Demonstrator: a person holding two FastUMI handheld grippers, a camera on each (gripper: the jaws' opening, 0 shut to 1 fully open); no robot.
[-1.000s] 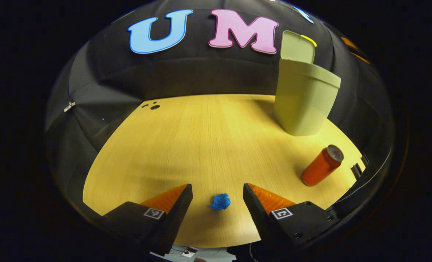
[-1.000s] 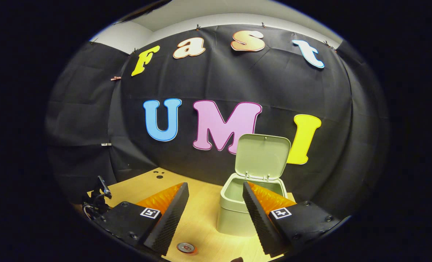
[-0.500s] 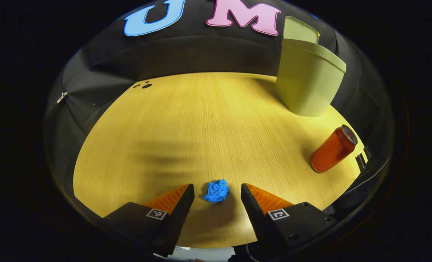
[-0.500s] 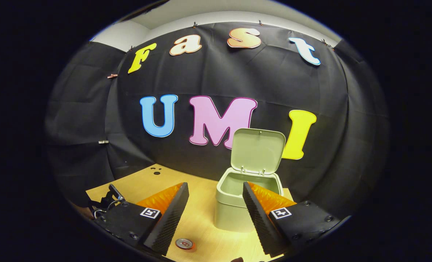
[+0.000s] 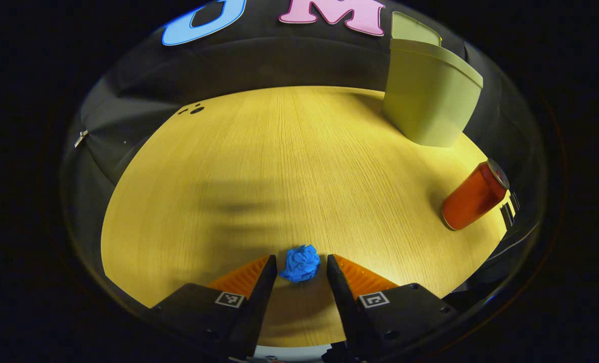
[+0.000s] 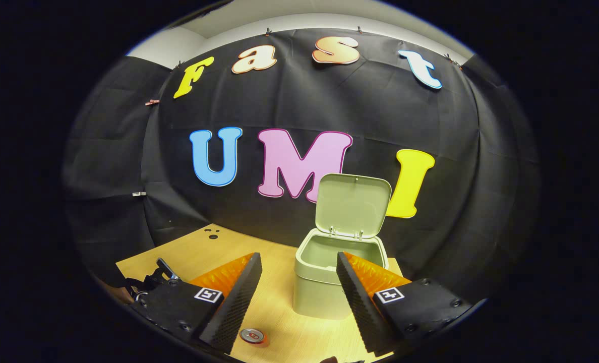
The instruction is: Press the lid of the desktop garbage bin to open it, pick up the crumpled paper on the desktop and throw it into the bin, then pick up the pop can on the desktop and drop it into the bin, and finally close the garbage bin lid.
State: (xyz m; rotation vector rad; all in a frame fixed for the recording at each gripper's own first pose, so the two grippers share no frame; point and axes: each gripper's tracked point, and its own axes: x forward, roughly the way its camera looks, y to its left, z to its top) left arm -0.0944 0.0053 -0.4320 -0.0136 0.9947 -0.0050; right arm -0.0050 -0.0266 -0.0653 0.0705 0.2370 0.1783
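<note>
Wood-grain desktop (image 5: 279,166) carries a pale green garbage bin (image 6: 330,282) at its far side with its lid (image 6: 352,204) raised, and a red pop can (image 5: 473,196) stands nearer. Both grippers are spread: the right gripper (image 6: 299,285) hangs above the can, while the left gripper (image 5: 299,275) brackets the blue crumpled paper (image 5: 300,262) without clamping it.

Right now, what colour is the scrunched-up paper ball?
Bright blue. The paper ball shows best in the left gripper view.

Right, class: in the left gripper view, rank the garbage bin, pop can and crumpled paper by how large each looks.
1. garbage bin
2. pop can
3. crumpled paper, smallest even though it lies nearest the camera, between the left gripper fingers.
</note>
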